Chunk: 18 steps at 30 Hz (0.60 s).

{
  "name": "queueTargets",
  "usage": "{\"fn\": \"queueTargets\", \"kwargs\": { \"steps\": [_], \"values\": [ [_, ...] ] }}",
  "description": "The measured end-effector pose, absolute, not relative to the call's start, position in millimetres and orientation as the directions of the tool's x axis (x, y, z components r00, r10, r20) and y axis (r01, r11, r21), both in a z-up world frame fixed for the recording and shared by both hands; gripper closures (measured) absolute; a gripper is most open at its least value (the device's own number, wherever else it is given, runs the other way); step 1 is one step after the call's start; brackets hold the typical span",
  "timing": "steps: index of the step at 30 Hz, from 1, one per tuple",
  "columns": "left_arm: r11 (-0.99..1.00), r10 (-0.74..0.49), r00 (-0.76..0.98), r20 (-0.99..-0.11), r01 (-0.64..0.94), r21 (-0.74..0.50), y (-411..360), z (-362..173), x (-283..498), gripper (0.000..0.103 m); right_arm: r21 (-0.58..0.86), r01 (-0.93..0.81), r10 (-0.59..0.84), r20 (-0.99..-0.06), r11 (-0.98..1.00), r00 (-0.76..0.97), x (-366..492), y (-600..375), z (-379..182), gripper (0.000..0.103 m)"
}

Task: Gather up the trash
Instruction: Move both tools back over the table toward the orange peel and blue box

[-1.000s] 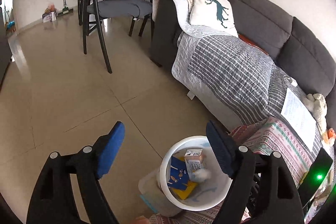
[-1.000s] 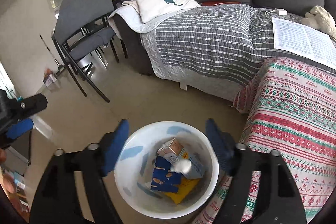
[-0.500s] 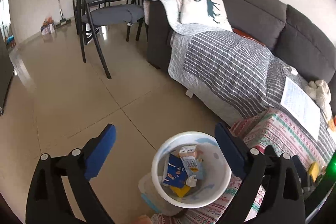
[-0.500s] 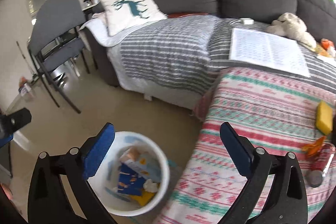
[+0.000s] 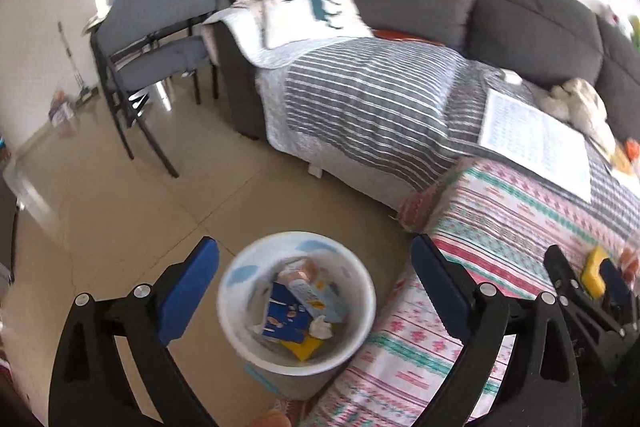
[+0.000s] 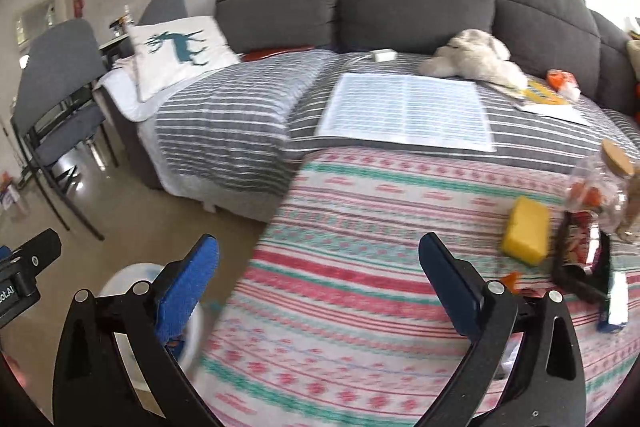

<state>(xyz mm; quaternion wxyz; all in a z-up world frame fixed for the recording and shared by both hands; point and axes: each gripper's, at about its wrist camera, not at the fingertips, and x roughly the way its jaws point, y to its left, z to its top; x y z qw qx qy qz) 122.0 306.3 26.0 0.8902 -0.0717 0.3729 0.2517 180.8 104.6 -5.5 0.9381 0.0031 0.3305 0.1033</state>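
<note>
Where cartons pile: white bin [image 5: 240,291], floor-bound.

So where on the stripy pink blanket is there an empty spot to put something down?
The widest bare patch of the pink patterned blanket lies between the open paper sheet and the right gripper, left of the yellow sponge. It is crowded at the right edge, around the sponge, the jar and the wrappers.
</note>
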Motion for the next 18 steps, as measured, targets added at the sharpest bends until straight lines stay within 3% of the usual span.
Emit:
{"fn": "queueTargets", "kwargs": {
  "steps": [10,18],
  "values": [
    [0.955,0.235,0.601,-0.764,-0.291,0.064,200.5,7.3,165.6,0.009,-0.082,-0.065,0.001,-0.613,0.995,0.790,177.4,-25.8,-7.0,0.007],
    [0.999,0.021,0.523,-0.852,0.015,0.033,88.2,-26.7,205.8,0.009,-0.067,0.093,-0.114,-0.650,0.993,0.751,170.7,-143.5,-17.7,0.007]
  ]
}}
